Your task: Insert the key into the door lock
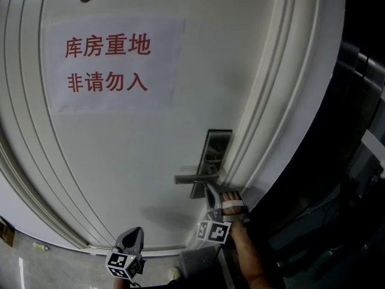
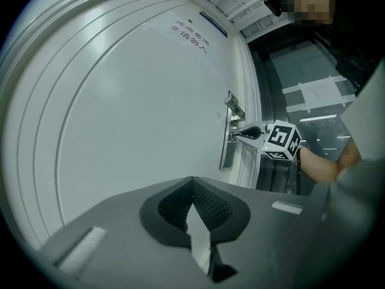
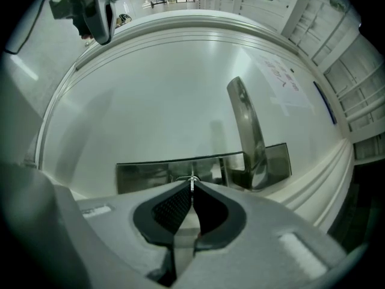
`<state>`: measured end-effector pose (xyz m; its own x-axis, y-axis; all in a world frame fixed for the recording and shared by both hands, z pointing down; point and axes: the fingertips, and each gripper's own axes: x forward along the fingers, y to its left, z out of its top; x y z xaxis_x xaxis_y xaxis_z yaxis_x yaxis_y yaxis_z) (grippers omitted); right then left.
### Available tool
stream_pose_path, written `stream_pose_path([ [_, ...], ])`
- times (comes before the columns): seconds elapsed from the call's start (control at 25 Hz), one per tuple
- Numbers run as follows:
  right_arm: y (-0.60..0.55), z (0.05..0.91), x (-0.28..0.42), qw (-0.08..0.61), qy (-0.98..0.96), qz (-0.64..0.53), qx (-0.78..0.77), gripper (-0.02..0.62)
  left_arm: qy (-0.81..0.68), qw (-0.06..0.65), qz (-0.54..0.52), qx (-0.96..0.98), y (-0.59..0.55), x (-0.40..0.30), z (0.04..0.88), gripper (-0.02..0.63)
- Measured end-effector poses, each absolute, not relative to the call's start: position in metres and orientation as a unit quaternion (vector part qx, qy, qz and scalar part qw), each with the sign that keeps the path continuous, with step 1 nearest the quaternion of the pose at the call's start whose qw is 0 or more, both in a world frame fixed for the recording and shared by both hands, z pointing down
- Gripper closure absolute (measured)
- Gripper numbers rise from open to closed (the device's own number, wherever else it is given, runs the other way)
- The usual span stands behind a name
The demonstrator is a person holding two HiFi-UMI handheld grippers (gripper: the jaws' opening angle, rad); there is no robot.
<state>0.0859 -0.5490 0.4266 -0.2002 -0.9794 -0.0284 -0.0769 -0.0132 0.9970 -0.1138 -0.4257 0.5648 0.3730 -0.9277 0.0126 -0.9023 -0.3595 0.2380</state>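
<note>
Right gripper view: jaws pinch key [image 3: 192, 183] at lock plate [image 3: 144, 177].

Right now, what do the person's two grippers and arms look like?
The left gripper and the right gripper both have smooth grey bodies, with black ribbed pads set in a black teardrop-shaped surround. Each carries a cube of black-and-white square markers. A pale strap crosses the right hand. The forearm behind it shows no sleeve.
</note>
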Motion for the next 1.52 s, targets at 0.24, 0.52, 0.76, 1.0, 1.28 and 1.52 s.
stream_pose_path([
  [0.24,-0.549,0.429,0.085,0.414,-0.566,-0.536,0.471,0.581,-0.561,0.1,-0.062,0.819,-0.423,-0.117,0.563,0.604],
  [0.52,-0.544,0.426,0.081,0.393,-0.579,-0.533,0.475,0.541,-0.563,0.1,-0.065,0.818,-0.419,-0.117,0.562,0.604],
  [0.76,-0.542,0.429,0.079,0.391,-0.594,-0.522,0.472,0.469,-0.564,0.098,-0.066,0.817,-0.415,-0.12,0.56,0.604],
  [1.0,-0.539,0.43,0.079,0.388,-0.597,-0.518,0.474,0.434,-0.562,0.095,-0.067,0.819,-0.413,-0.121,0.558,0.604],
  [1.28,-0.531,0.425,0.079,0.383,-0.597,-0.516,0.48,0.436,-0.558,0.095,-0.065,0.822,-0.408,-0.12,0.558,0.604],
  [1.52,-0.521,0.42,0.079,0.364,-0.609,-0.507,0.489,0.463,-0.553,0.089,-0.064,0.826,-0.407,-0.119,0.554,0.604],
])
